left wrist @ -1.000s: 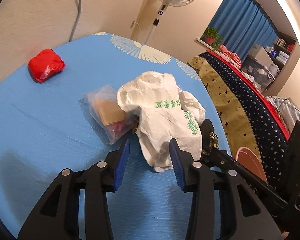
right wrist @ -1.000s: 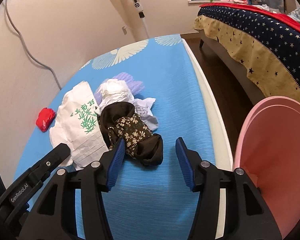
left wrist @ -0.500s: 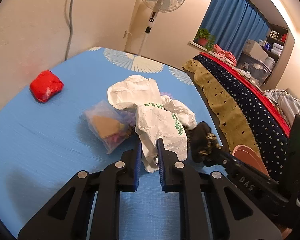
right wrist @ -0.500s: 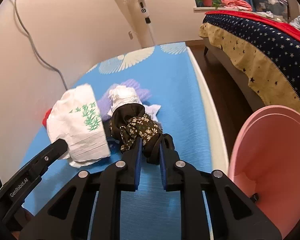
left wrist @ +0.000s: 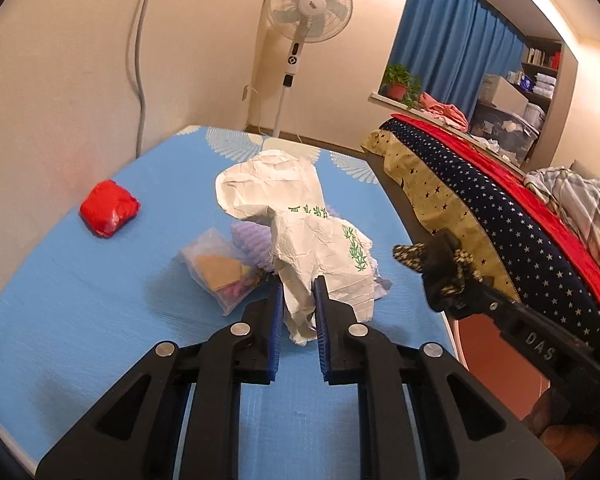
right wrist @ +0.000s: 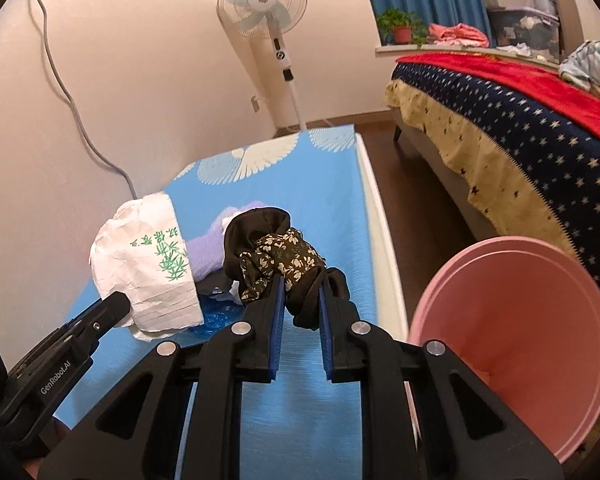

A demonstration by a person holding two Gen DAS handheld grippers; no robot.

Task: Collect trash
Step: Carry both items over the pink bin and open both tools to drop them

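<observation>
My left gripper (left wrist: 297, 303) is shut on a crumpled white paper bag with green print (left wrist: 300, 224), lifted off the blue table (left wrist: 80, 300). That bag (right wrist: 148, 264) also hangs at the left of the right wrist view. My right gripper (right wrist: 300, 300) is shut on a dark cloth with a floral pattern (right wrist: 276, 252), raised above the table; the same cloth (left wrist: 440, 268) shows at the right of the left wrist view. A pink bin (right wrist: 516, 320) stands open on the floor to the right of the table.
On the table lie a red wrapped lump (left wrist: 109, 209), a clear plastic bag with brown paper (left wrist: 216, 268), a purple cloth (right wrist: 208, 248) and a blue plastic scrap (right wrist: 216, 312). A standing fan (right wrist: 268, 12) is at the far wall. A bed with a starry cover (right wrist: 520, 128) runs along the right.
Both grippers closed, the left on the white paper bag and the right on the dark floral cloth. Both then rose, lifting their items off the table.
</observation>
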